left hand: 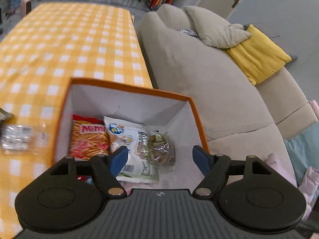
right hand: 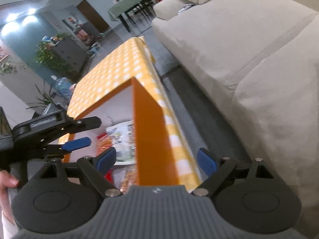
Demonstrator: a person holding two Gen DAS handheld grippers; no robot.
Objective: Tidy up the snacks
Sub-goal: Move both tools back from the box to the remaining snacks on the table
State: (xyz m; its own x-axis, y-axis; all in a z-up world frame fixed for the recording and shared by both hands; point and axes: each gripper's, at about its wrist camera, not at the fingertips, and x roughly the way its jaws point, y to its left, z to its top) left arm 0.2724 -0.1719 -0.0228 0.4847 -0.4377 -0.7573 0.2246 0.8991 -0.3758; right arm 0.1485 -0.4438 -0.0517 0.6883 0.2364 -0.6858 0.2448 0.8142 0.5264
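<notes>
We're above the orange box (left hand: 127, 86) at the edge of the yellow checked table (left hand: 69, 39), right beside the beige sofa (left hand: 199, 69). Our left gripper (left hand: 160, 159) hangs over the open top, fingers spread wide, nothing between them. Inside lie 3 snacks: a red bag of stick snacks (left hand: 87, 139), a white snack packet (left hand: 131, 147) overlapping it, and a clear pack of cookies (left hand: 161, 147) against that. Another clear wrapped packet (left hand: 20, 139) sits on the tablecloth left of the box. Our right gripper (right hand: 156, 159) straddles the box's near corner (right hand: 149, 129), fingers released, gripping nothing.
</notes>
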